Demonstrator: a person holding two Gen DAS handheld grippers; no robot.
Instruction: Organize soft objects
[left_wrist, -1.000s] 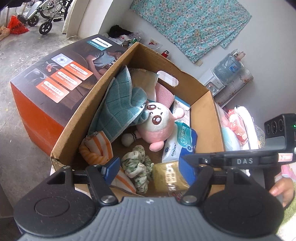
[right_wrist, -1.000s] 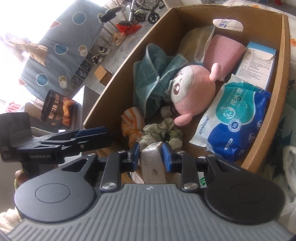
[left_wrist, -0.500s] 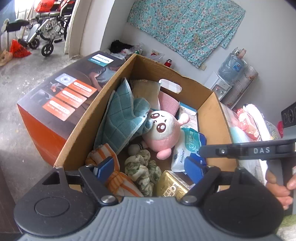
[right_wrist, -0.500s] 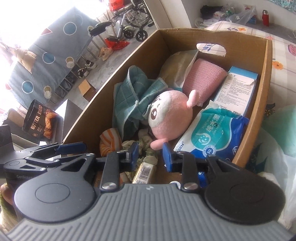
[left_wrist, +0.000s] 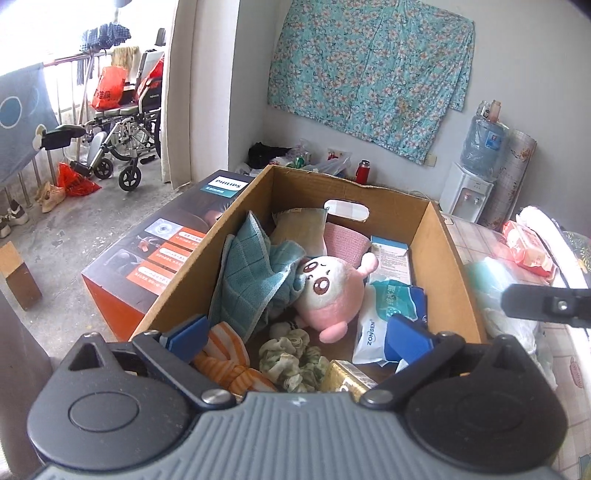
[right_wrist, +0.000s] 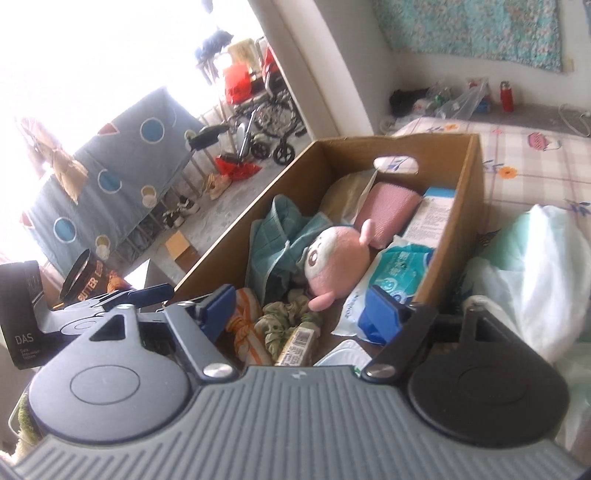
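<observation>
Most soft objects are seen packed in the cardboard box (left_wrist: 436, 258): the plush toy (left_wrist: 328, 288), teal cloth (left_wrist: 247, 280) and scrunchie (left_wrist: 291, 354). Both the left gripper (left_wrist: 295, 332) and right gripper (right_wrist: 299, 306) are opening with nothing between the jaws; little appears left.

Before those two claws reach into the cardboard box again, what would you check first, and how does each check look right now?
1. Left gripper empty, jaws opening: ok.
2. Right gripper empty, jaws opening: ok.
3. Box top open: ok.
4. Plush lies on top, reachable: ok.
5. Scrunchie unobstructed near the front: ok.
6. Items buried under the teal cloth: cannot tell.
</observation>
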